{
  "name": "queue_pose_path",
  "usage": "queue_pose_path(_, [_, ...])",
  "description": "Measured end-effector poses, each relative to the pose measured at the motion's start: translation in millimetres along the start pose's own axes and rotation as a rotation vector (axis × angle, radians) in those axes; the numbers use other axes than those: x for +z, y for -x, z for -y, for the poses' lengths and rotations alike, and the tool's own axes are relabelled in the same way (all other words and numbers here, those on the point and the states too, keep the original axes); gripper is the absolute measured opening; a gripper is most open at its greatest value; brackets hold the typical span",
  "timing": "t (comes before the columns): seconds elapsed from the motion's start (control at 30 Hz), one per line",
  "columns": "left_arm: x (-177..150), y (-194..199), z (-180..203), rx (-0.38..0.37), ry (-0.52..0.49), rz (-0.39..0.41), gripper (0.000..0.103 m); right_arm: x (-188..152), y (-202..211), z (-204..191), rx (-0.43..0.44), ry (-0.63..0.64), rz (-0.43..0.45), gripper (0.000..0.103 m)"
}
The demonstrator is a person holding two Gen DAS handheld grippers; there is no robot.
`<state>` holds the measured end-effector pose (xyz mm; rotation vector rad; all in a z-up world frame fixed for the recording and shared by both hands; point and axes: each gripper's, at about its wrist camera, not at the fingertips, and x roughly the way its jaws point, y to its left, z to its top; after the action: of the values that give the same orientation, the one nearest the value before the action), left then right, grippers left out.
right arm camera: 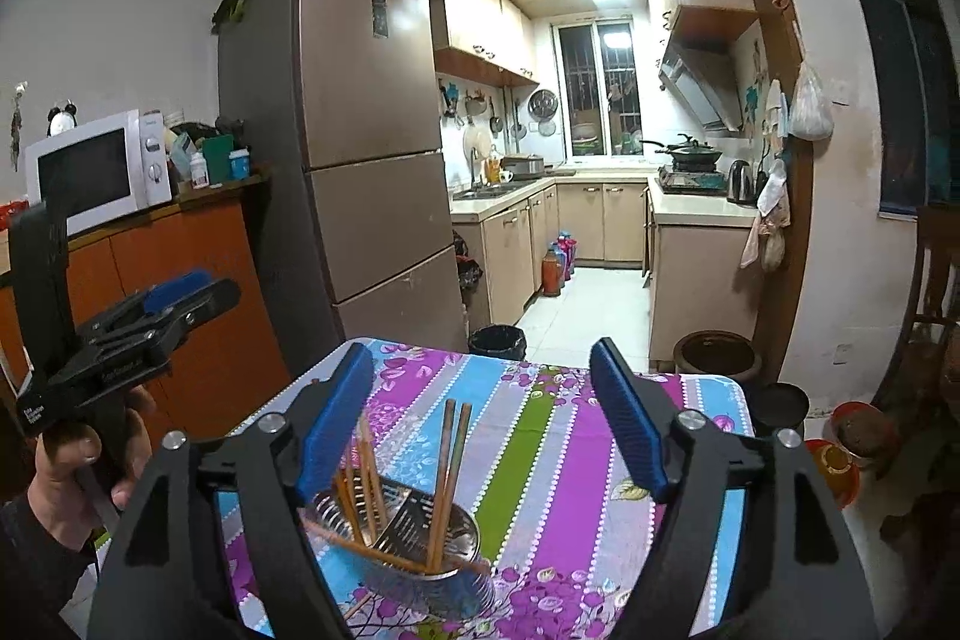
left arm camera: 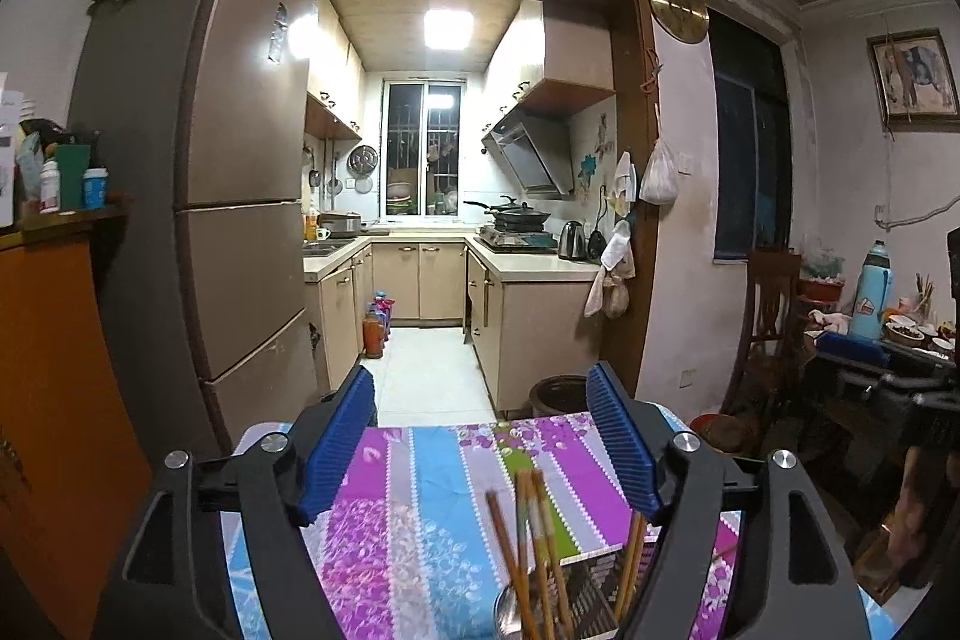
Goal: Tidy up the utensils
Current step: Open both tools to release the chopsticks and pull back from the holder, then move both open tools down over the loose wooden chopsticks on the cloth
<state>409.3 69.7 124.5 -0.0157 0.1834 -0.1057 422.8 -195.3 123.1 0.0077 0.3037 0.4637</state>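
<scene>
Striped cloth, purple, blue and green, covered the table (right arm camera: 540,436). Beyond it: a brown fridge (right arm camera: 372,130), a white microwave (right arm camera: 96,169) on an orange cabinet (right arm camera: 198,280), a dark bin (right arm camera: 497,342), a brown crock (right arm camera: 714,352), and the lit kitchen. Steel holder (right arm camera: 420,550), on the cloth, with chopsticks (right arm camera: 447,466) and a slotted spatula (right arm camera: 408,520) standing inside. Right gripper (right arm camera: 480,430): jaws wide, empty, raised over the holder, which lay low between its fingers. Left gripper (left arm camera: 480,442): jaws wide, empty; chopsticks (left arm camera: 534,544) rose just below it, toward its right finger.
</scene>
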Motion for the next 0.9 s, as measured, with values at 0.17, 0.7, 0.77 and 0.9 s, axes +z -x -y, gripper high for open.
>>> queue_pose_path(0.17, [-14.4,35.6,-6.8,0.013,0.008,0.011,0.08,-7.7,29.4,-15.1,-0.011,0.02,0.025,0.08])
queue_pose_path(0.7, [-49.7,147.6,0.4,-0.013,0.014,0.083,0.098,-48.8,107.0,-72.1,-0.022,0.078,0.1,0.097])
queue_pose_path(0.77, [-60.5,161.6,0.7,-0.021,0.013,0.082,0.098,-60.6,121.5,-78.4,-0.026,0.086,0.112,0.097])
queue_pose_path(0.9, [-89.6,185.5,2.0,-0.033,0.005,0.066,0.098,-84.5,144.1,-89.6,-0.013,0.093,0.112,0.097])
